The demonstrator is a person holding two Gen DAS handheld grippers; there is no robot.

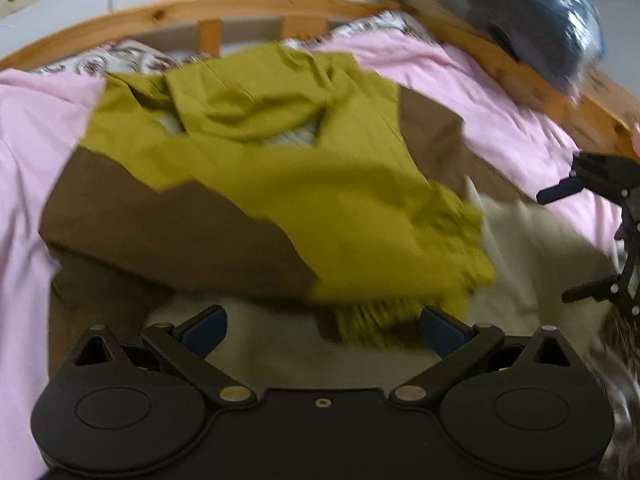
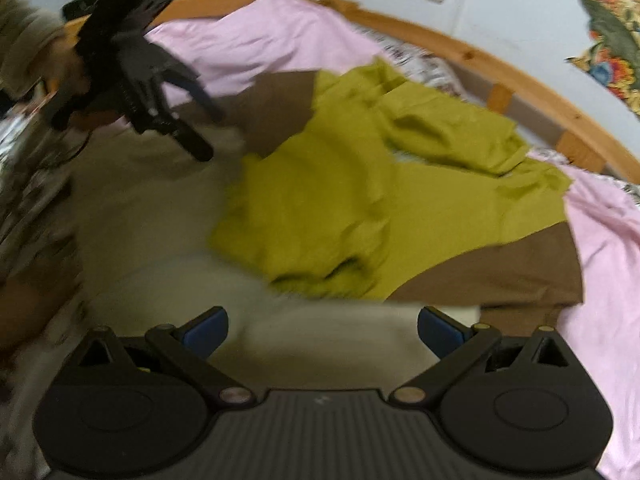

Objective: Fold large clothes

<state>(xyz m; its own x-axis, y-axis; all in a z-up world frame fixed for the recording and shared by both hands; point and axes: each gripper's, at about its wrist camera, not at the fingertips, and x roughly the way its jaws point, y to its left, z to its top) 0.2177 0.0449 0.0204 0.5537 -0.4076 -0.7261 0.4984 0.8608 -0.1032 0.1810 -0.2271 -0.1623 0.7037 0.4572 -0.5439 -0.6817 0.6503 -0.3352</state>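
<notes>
Both the left gripper [image 1: 322,330] and right gripper [image 2: 322,330] are hovering wide and empty near the bed's near edge, where the olive-brown-cream jacket [image 1: 256,184] is lying; its loosely folded sleeve [image 2: 304,220] is probably risking slipping open.

Black left gripper [image 1: 322,326] and right gripper [image 2: 322,326], blue pads; sleeve apparently beige.

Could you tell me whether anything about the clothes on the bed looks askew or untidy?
Yes: the olive sleeve lies diagonally across the jacket, and its hood is bunched rather than flat. Both the left gripper and right gripper are open, holding nothing.
</notes>
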